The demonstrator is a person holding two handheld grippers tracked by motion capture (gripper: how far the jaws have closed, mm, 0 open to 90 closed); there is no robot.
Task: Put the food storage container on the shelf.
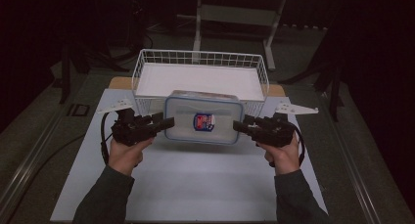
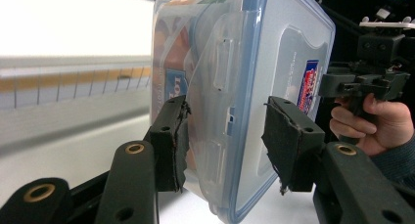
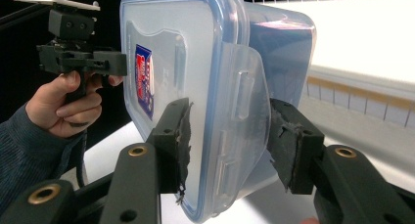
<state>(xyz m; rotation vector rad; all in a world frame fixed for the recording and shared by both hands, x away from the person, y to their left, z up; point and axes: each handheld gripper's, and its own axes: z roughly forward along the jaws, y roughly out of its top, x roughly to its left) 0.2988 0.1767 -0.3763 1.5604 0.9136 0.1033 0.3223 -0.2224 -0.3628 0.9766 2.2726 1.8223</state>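
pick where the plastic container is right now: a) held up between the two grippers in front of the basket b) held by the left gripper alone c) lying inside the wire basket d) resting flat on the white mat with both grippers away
a: in the high view the plastic container hangs above the white mat, the left gripper and right gripper at its two ends, in front of the wire basket.

Label print on box lid (image 1: 204, 121) too small to be read. Box contents blurred behind cloudy wall. Basket (image 1: 147, 62) front wall partly hidden by box.
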